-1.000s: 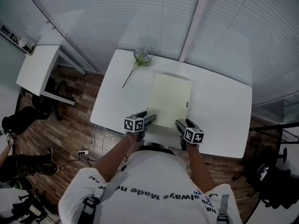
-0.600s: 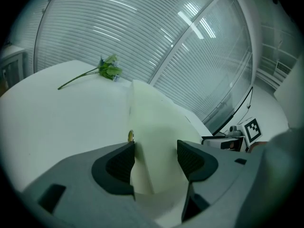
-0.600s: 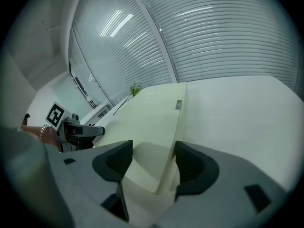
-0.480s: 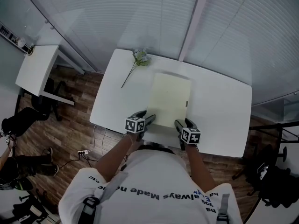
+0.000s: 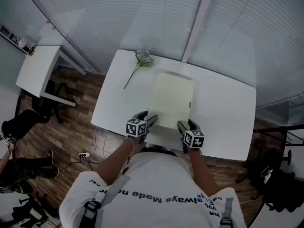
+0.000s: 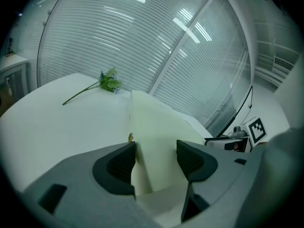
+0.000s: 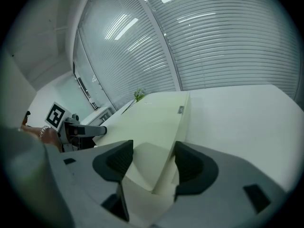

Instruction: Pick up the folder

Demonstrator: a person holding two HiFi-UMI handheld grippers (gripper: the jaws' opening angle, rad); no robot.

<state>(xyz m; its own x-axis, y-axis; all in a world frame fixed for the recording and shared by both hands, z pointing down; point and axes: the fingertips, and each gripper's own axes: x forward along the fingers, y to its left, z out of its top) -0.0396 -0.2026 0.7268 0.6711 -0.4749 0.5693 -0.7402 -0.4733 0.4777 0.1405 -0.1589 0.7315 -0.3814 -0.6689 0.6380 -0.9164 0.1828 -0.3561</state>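
- Change over the last second is staying slight: the right tongs (image 5: 183,125) are sitting a touch further toward 9 o'clock than before, the left tongs (image 5: 151,120) are keeping almost the same spot, and the folder (image 5: 172,99) is lying where it lay.
- Both forearms are reaching forward from the person's chest and angling slightly inward, with the marker cubes facing up at the near edge of the white bench (image 5: 223,113).
- The left tongs (image 6: 156,156) are standing apart, with the folder's (image 6: 156,127) near-left corner running in between them. Its edge is passing close beside the left pad, and clear space is showing toward the other pad.
- The right tongs (image 7: 152,158) are likewise standing apart, straddling the folder's (image 7: 152,122) near-right corner without pressing on it.
- The pale yellow folder is resting flat in the middle of the bench, stretching away toward 12 o'clock from the tongs, which are sitting at its 7 and 5 o'clock corners.
- A flower sprig (image 5: 142,59) is lying on the bench at 11 o'clock from the folder, apart from it.
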